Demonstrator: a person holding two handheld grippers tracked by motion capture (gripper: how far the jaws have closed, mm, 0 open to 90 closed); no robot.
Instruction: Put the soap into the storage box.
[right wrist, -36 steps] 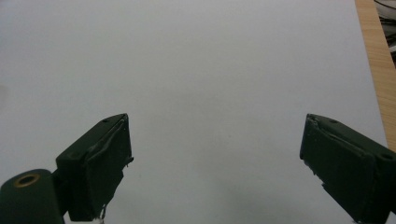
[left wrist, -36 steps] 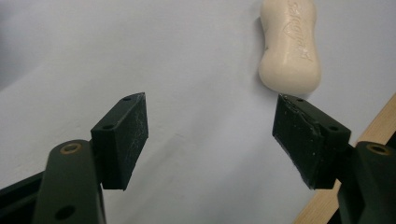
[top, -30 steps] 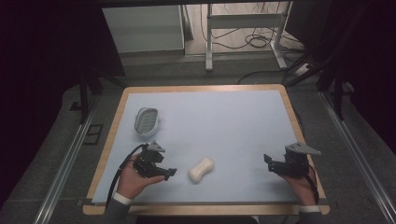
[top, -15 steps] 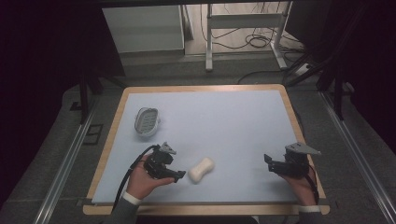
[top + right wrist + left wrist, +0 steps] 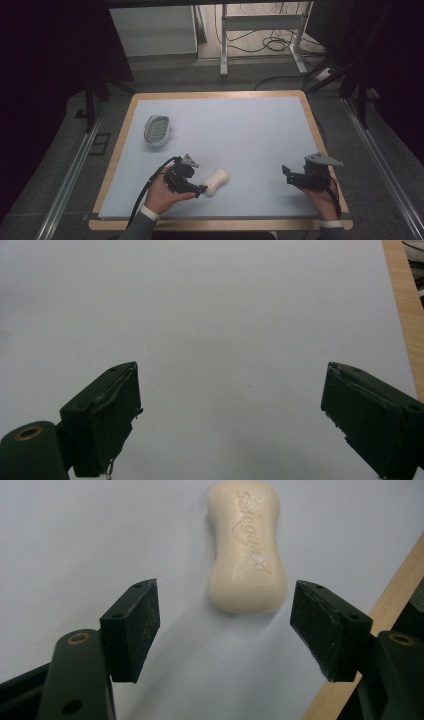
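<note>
Soap bar (image 5: 247, 547) is lying lower centre of the high view on the surface (image 5: 250, 130), just ahead of the left claw (image 5: 225, 625), jaws apart. Right claw (image 5: 230, 410), also apart, is idling lower right. Risk: slick, waisted bar squirting out if pinched off-centre.

- The soap (image 5: 247, 547) is a creamy white colour, with letters and a small shape pressed into its top.
- The table (image 5: 225, 95) has a light wood edge, and the mat (image 5: 240, 135) on it is pale blue.
- The soap dish (image 5: 157, 130) is white and grey, with rows of little marks inside.
- The left gripper (image 5: 199, 189) is black, and so is its cable.
- The right gripper (image 5: 287, 172) is black with a grey plate on top.
- In both gripper views the jaws look very dark green, almost black.
- The person's cuffs are white and the sleeves are grey.
</note>
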